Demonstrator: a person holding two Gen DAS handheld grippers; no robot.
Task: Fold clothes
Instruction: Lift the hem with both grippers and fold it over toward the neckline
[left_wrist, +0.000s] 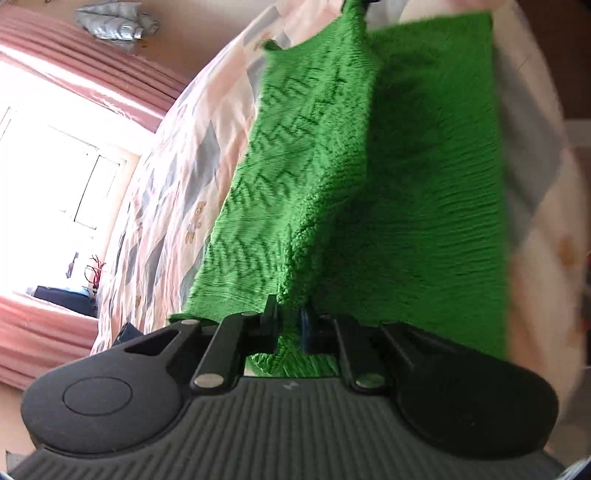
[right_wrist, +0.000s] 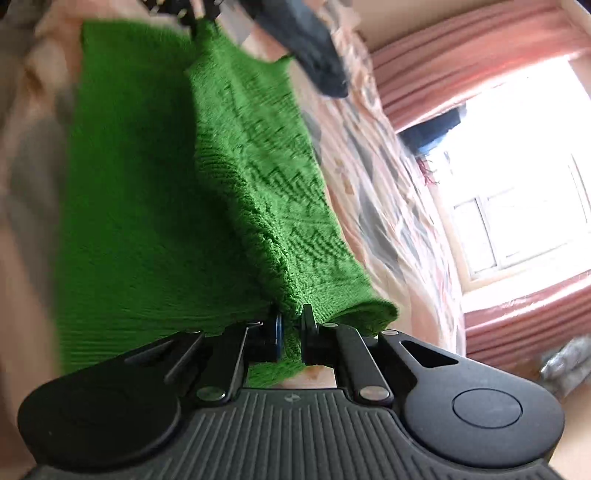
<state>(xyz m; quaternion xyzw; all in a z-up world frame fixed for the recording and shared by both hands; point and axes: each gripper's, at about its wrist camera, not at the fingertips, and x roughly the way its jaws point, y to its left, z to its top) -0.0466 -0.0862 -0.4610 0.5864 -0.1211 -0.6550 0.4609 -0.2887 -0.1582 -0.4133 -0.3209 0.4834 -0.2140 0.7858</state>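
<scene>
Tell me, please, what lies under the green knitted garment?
The green knitted garment lies on a patterned bedsheet, which shows around its edges. The left claw and right claw each pinch a raised fold. Anything beneath the flat part is covered.

Green knitted garment (left_wrist: 406, 184): thick woolly yarn, looking fuzzy and matt, zigzag ribbing showing on one panel. Bedsheet (left_wrist: 177, 192): thin printed cloth, lying smooth and creased. Left gripper (left_wrist: 291, 314) and right gripper (right_wrist: 291, 317): matt black plastic, ribbed housing, shiny metal rivets catching light. Curtains (right_wrist: 461, 62): pink pleated fabric, showing a slight sheen.
</scene>
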